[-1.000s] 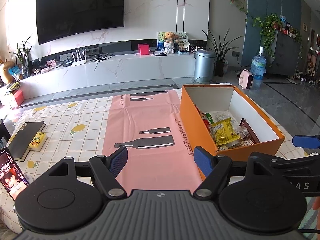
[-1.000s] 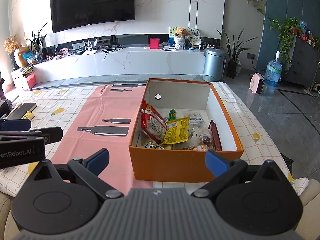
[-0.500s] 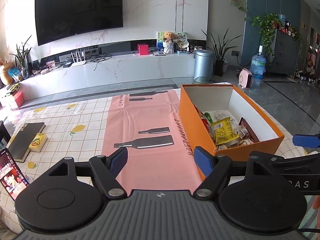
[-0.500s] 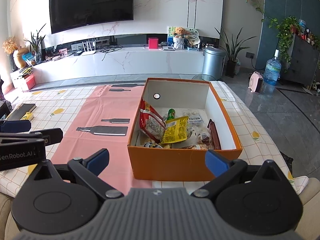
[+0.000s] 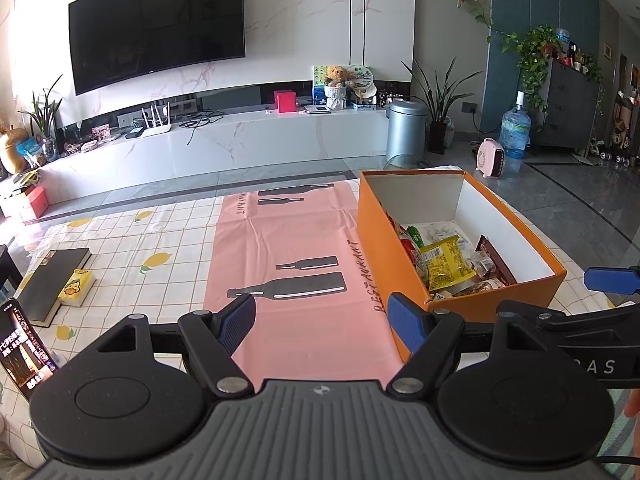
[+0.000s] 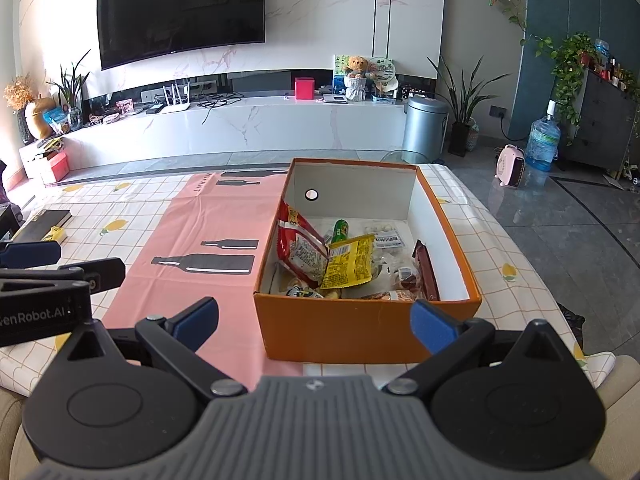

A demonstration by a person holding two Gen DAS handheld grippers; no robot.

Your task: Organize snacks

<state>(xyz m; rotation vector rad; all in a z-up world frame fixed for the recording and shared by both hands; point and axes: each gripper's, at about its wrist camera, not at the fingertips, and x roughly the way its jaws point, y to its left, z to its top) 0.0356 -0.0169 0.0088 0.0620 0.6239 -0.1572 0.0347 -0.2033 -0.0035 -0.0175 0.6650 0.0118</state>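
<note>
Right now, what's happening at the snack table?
A person holds a claw in each hand. The left claw and right claw are both open and empty, hovering at the near edge of the table. The snack packets, including a yellow packet, already sit in the orange box beside the pink mat.

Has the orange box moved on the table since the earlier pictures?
No. In the right wrist view the orange box keeps its left wall along the edge of the pink mat; only the camera shifted slightly.
</note>
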